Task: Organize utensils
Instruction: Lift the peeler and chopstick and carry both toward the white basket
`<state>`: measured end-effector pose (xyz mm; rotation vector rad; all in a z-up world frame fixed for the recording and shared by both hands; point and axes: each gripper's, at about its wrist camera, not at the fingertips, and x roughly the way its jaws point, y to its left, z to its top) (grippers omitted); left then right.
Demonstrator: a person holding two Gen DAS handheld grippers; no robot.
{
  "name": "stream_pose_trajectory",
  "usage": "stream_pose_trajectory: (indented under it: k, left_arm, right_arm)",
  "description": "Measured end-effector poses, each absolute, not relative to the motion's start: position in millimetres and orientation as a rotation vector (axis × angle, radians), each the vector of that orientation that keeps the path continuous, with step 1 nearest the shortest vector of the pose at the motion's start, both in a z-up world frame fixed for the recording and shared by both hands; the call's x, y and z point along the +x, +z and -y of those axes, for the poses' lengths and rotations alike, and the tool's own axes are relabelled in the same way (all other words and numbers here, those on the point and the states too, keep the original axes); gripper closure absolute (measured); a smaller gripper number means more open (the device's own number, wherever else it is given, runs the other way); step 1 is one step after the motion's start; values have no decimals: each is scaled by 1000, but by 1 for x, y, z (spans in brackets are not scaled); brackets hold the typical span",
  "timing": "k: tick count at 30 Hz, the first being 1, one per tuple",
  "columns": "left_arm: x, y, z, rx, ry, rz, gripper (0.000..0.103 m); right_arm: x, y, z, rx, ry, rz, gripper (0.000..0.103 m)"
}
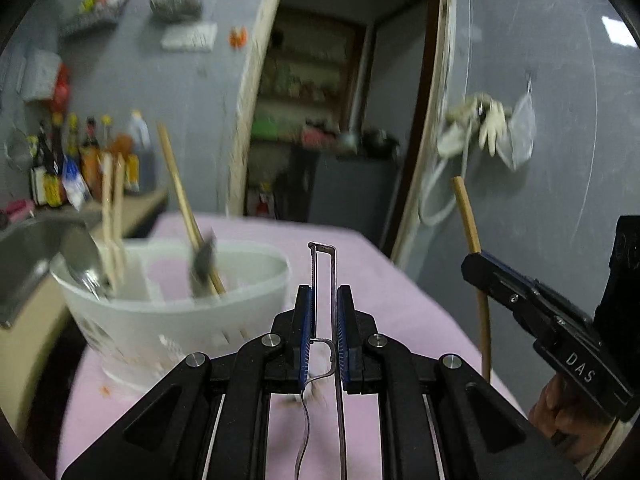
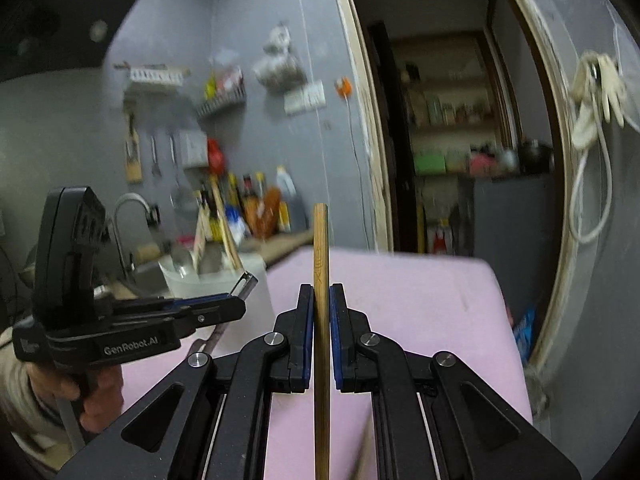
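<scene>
A pink-covered desk (image 1: 384, 280) is filling the lower half of both wrist views, running back toward a dark open doorway (image 1: 340, 120) at 12 o'clock. At 9 o'clock in the left wrist view, a white plastic utensil basket (image 1: 168, 312) is standing on the desk, blurred, with wooden chopsticks (image 1: 184, 204) leaning out of it alongside a metal spoon (image 1: 86, 268). Behind the basket, a row of sauce bottles (image 1: 80, 160) is lining a side counter against the grey wall.

The left tongs (image 1: 324, 312) are pinching a thin metal wire-framed utensil (image 1: 323, 272), its looped end sticking up past the fingertips and its handle trailing back toward the camera; what kind of tool it is cannot be told. The right tongs (image 2: 321, 320) are pressing together on a single bamboo chopstick (image 2: 321, 264), which is standing upright between the blue pads and rising above them. In the left wrist view that same chopstick is showing at 3 o'clock, well apart from the basket. A hand (image 2: 96, 396) is gripping the left tool's handle at 8 o'clock in the right wrist view.
</scene>
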<state>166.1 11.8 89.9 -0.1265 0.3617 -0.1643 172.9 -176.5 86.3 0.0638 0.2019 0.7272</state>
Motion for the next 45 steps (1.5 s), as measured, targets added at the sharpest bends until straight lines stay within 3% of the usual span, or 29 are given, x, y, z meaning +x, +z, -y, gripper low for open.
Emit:
stream_pose_trajectory:
  k: [21, 32, 45]
  left_arm:
    - [162, 189, -121, -166, 20, -7, 94]
    - [183, 174, -186, -347, 75, 67, 94]
    - [179, 135, -195, -392, 195, 108, 94]
  right_arm:
    - [189, 183, 85, 180, 818, 206, 98]
    - [231, 174, 79, 336, 808, 258, 98]
    - [242, 142, 75, 367, 751, 249, 97]
